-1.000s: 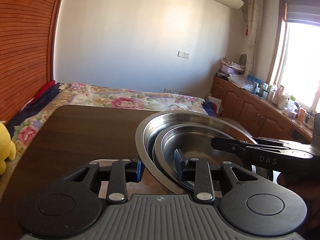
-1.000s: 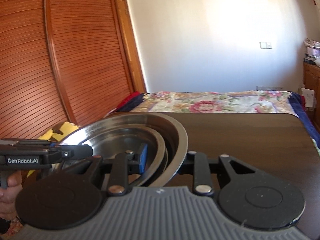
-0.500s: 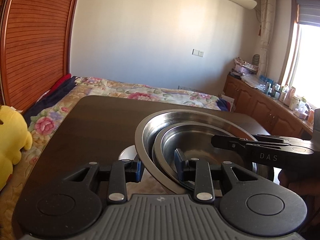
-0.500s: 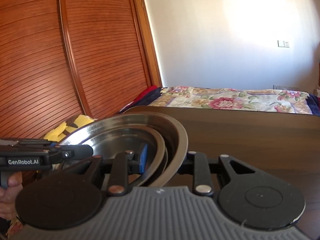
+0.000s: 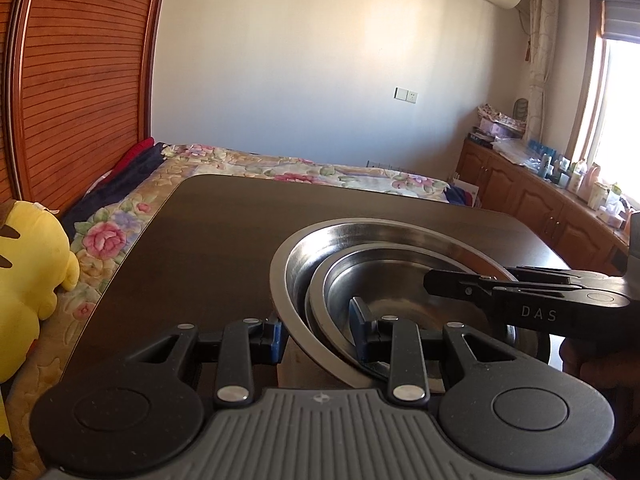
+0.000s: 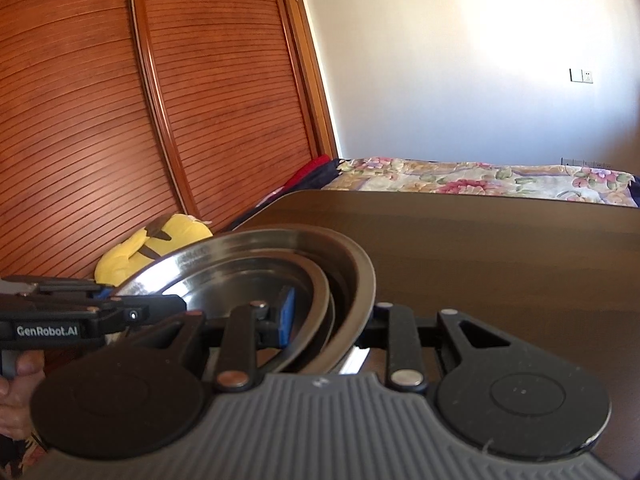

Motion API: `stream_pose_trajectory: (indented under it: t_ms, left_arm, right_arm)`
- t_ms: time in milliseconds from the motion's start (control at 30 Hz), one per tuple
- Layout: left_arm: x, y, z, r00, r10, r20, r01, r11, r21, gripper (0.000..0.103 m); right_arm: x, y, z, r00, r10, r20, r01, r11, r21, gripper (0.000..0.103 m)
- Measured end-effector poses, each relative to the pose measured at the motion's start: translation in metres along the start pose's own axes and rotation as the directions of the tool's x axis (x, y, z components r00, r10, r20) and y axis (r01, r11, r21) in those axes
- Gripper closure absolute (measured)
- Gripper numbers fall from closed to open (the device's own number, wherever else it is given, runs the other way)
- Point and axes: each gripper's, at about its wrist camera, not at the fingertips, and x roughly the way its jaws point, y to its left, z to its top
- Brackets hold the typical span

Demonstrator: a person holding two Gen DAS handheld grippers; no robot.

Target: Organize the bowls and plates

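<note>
Above the near end of the dark brown wooden counter (image 5: 248,232), a nested stack of round stainless-steel bowls (image 5: 360,276) hangs tilted between both tools. At its nine o'clock rim the left gripper (image 5: 316,336) has its jaws clamped narrow on the stacked edges; at three o'clock the right gripper (image 6: 330,318) pinches the opposite rim likewise. Beyond the counter lies a floral-quilted bed (image 5: 320,172), with a yellow plush toy (image 5: 28,264) at nine o'clock.
</note>
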Motion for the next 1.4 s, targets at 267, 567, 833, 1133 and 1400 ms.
stream_pose_trajectory:
  t_ms: [267,567,833,1133,1400]
  left_arm:
    - [0.007,0.002,-0.003,1.000,0.009,-0.017,-0.009,1.000,0.006,0.068]
    - [0.010,0.002,-0.006,1.000,0.022,-0.019,-0.021,1.000,0.016,0.069]
    - [0.011,0.003,-0.007,0.999,0.025,-0.020,-0.025,0.999,0.021,0.069]
    - [0.009,0.001,-0.004,0.999,0.049,-0.003,-0.049,0.998,0.032,0.064]
    - [0.006,0.000,-0.001,0.997,0.076,0.013,-0.077,0.996,0.042,0.052]
  right_arm:
    - [0.007,0.001,-0.002,1.000,-0.002,-0.018,0.002,1.000,0.000,0.073]
    - [0.013,0.006,-0.004,0.999,0.004,-0.031,-0.004,1.000,-0.013,0.073]
    - [0.015,0.007,-0.005,0.999,-0.002,-0.034,0.001,1.000,-0.031,0.072]
    - [0.012,0.008,-0.004,0.999,-0.010,-0.037,0.009,0.999,-0.037,0.070]
    - [0.006,0.004,-0.001,0.999,-0.040,-0.036,0.039,0.999,-0.036,0.051]
